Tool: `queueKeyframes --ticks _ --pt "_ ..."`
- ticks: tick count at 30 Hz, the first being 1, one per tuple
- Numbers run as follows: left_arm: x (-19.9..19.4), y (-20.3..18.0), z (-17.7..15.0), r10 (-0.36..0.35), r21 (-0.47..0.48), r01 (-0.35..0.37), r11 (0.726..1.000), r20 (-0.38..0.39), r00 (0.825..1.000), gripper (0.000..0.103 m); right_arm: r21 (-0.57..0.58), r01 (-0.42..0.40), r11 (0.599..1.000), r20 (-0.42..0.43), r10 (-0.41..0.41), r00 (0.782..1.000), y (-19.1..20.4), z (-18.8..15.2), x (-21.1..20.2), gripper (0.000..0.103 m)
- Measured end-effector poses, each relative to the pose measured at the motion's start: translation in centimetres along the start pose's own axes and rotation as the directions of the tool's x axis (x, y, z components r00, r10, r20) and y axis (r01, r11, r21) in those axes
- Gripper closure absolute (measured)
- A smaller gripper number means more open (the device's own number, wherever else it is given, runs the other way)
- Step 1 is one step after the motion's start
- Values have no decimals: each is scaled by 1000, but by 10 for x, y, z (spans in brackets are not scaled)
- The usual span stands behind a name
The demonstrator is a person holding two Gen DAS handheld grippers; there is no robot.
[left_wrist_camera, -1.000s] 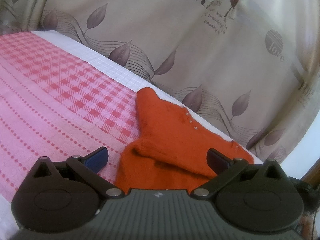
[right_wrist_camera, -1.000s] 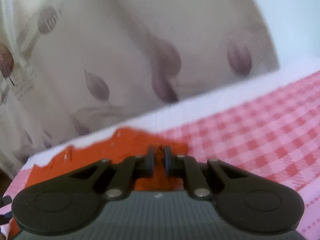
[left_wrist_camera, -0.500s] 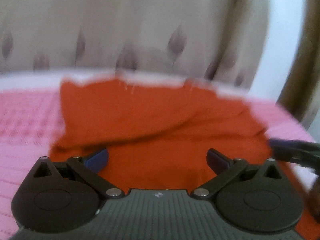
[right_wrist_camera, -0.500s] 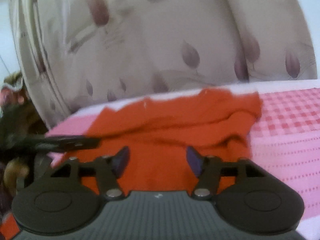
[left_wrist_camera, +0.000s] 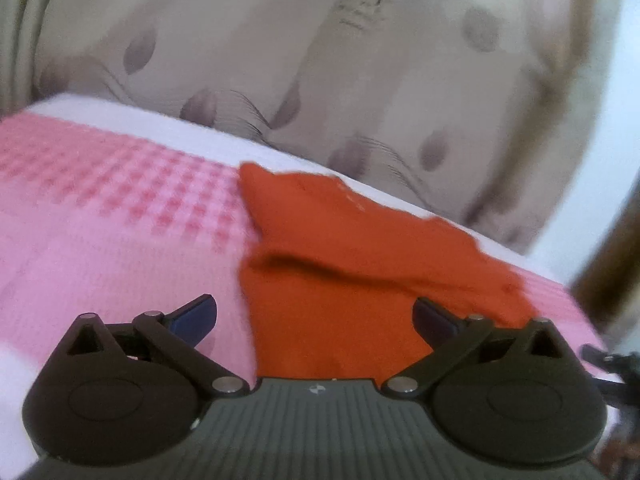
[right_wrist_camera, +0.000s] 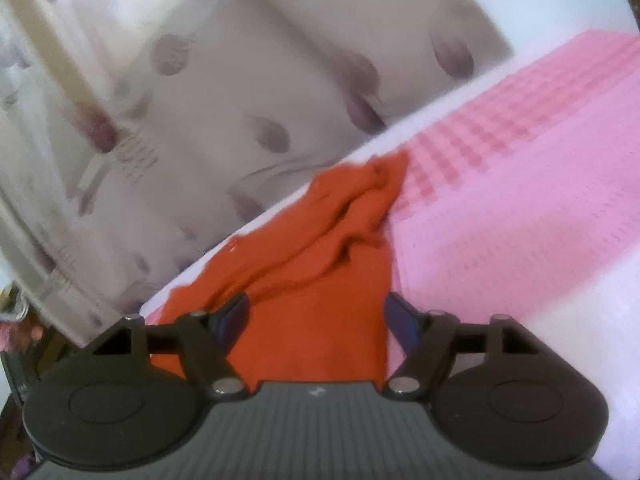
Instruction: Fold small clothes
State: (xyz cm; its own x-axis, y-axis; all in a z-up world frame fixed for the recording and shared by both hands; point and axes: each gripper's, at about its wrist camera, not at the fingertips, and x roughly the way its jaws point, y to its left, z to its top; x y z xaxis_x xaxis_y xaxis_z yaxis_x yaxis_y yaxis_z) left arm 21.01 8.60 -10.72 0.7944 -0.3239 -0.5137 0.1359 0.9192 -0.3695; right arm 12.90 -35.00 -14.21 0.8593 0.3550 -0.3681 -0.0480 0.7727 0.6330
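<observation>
Both grippers same build: left gripper (left_wrist_camera: 314,316), right gripper (right_wrist_camera: 316,318). Dark grey ribbed body, small white logo mark at front edge. Two black round discs, black linkage arms, silver pivot screws, dark blue fingertips (left_wrist_camera: 196,316).

A home bedroom: a bed (left_wrist_camera: 100,240) spread with a pink checked cover over white sheeting, backed by beige curtains (left_wrist_camera: 360,80) printed with leaves and lettering beside a pale wall (right_wrist_camera: 540,8).
</observation>
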Motion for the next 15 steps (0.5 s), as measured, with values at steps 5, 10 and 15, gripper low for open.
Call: queueKeyframes --ticks 5,10,15 --pt "-55 16 -37 -66 -83 57 995 -105 992 0 -28 -16 999 -64 14 998 11 -48 -72 28" --pt "-85 14 -68 -131 -105 114 988 -173 976 1 -35 -39 999 -94 35 995 21 -87 -114 30" --pt "-103 -3 -95 -209 -43 204 978 -225 952 3 -48 -73 996 -101 68 993 32 -108 -127 30"
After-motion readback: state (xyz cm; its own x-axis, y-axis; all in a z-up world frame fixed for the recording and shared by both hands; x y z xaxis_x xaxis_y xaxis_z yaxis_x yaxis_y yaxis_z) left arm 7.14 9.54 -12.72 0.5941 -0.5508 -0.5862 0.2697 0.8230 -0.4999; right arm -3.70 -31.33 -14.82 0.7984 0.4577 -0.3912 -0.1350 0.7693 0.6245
